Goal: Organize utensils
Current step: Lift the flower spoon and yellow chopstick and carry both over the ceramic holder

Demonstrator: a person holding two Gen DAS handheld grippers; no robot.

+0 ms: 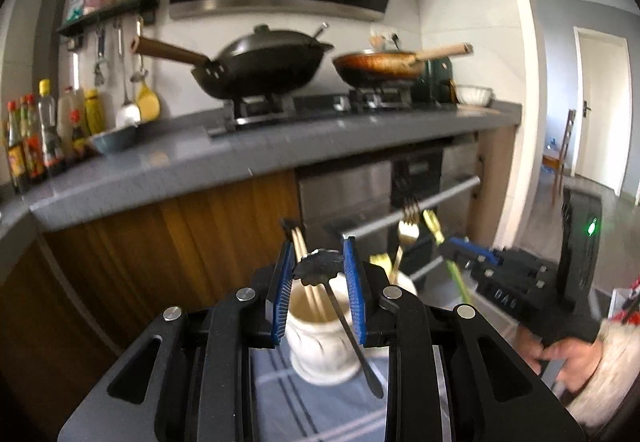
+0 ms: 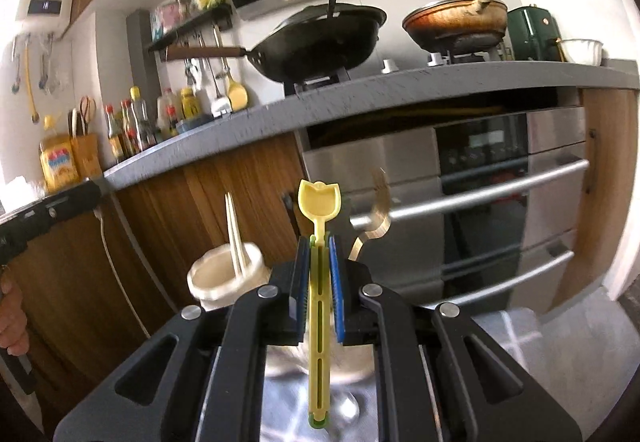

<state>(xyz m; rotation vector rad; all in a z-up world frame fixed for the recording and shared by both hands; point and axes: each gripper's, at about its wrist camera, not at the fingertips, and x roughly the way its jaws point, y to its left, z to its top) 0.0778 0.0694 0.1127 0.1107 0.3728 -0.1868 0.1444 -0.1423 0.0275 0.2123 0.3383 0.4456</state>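
1. The left claw point(image 1: 316, 262) has its blue-padded jaws set apart, with the leaf-shaped head of a black metal spoon point(image 1: 320, 267) between them. The head spans most of the gap, but whether the pads actually press on it cannot be told from this view.
2. The black spoon's thin handle slants down and to the right, in front of a white ribbed ceramic utensil holder point(image 1: 320, 346).
3. That holder stands on a blue-and-white checked cloth point(image 1: 288, 402) and contains a pair of pale wooden chopsticks point(image 1: 306, 274), which lean to the left and rise above its rim.
4. A gold-coloured metal fork point(image 1: 406, 232) stands tines-up just to the right of the holder; its lower end is hidden behind the left claw's frame.
5. The right claw point(image 2: 320, 242) is clenched on a yellow plastic tulip-shaped spoon with a slotted handle point(image 2: 320, 202). The spoon is upright, its bowl above the pads and its handle running down between them.
6. In the right wrist view the white holder sits low and to the left of the right claw, and the gold fork is blurred just to its right.
7. Behind everything runs a grey stone worktop point(image 1: 240, 158) carrying a black lidded wok point(image 1: 264, 62) and a brown frying pan point(image 1: 380, 64).
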